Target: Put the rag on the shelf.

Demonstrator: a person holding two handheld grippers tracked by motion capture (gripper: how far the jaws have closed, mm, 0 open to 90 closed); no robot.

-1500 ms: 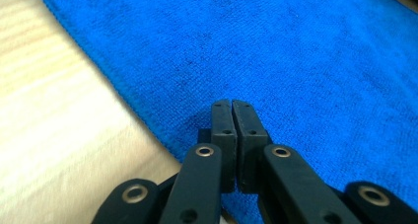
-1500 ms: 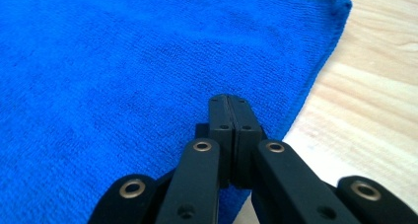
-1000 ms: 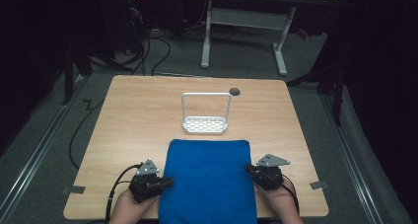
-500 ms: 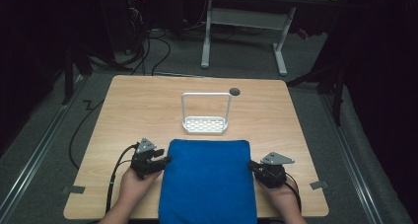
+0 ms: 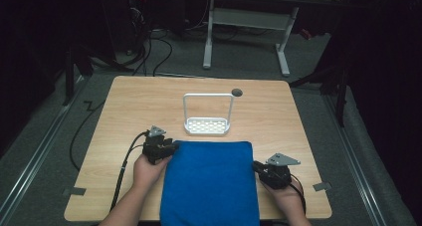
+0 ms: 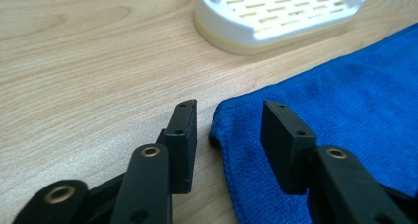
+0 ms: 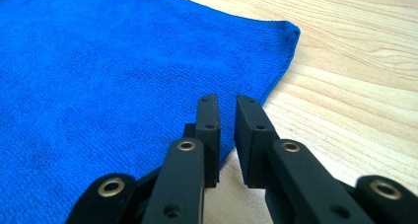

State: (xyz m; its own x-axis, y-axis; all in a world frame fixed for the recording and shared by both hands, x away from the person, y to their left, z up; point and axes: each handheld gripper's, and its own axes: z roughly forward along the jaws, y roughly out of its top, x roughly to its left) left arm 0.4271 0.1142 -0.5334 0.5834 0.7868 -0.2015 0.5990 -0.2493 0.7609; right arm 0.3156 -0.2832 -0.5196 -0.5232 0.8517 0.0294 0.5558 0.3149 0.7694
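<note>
My claws at the blue cloth's (image 5: 209,183) two side edges

Left claw (image 6: 227,135) gapes astride the cloth's far-left corner, jaws just narrowing; right claw (image 7: 226,135) barely parted, just widening, over its 3 o'clock edge; white rack (image 5: 207,126) at 12; bare worktop (image 5: 124,106) beyond.

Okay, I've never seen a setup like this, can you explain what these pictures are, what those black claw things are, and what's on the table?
A person sits at a wooden table holding a hand-operated gripper in each hand.

One picture looks down from above the table. The other two come from cameras mounted on the grippers, looking along their black jaws.

On the table lie a blue cloth and, beyond it, a white slotted tray with a tall handle.

The left gripper sits at the cloth's far left corner; its jaws, just closing a little, stand open around that corner without pinching it. The right gripper sits at the cloth's right edge, jaws narrowly apart and just opening. Neither holds anything.
</note>
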